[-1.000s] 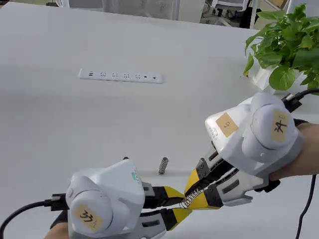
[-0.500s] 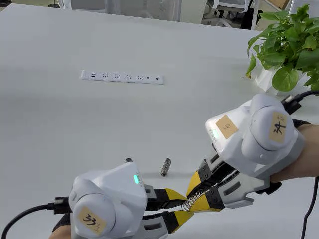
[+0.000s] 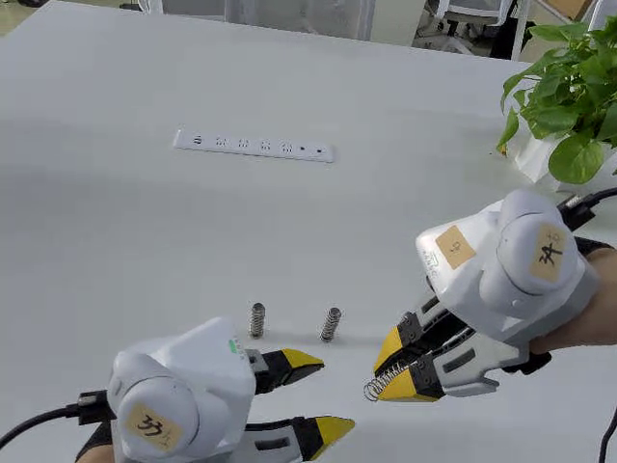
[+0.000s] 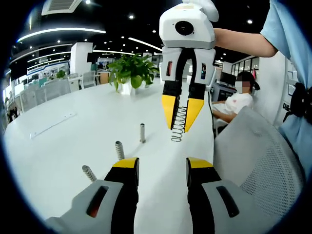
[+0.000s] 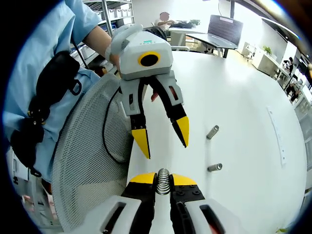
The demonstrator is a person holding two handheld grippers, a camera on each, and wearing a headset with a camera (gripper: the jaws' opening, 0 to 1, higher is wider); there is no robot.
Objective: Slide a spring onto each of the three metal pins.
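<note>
My right gripper (image 3: 388,375) is shut on a small steel spring (image 3: 379,386), which sticks out sideways from its yellow tips just above the white table (image 3: 145,241). My left gripper (image 3: 318,393) is open and holds nothing; a gap lies between its tips and the spring. Two upright pins with springs on them (image 3: 257,319) (image 3: 331,324) stand just beyond both grippers. In the left gripper view the right gripper (image 4: 179,117) hangs the spring (image 4: 178,126) ahead of my open jaws, near a bare pin (image 4: 142,132) and two sprung pins (image 4: 119,150) (image 4: 88,173).
A white power strip (image 3: 253,147) lies farther back on the table. A potted plant (image 3: 569,96) stands at the right edge. A mesh chair (image 4: 253,161) is beside the table, and a person (image 4: 239,97) sits in the background.
My left gripper has drawn back toward me, away from the spring in the right gripper, and its jaws stand wider apart. The right gripper has barely moved. The head camera has shifted.
</note>
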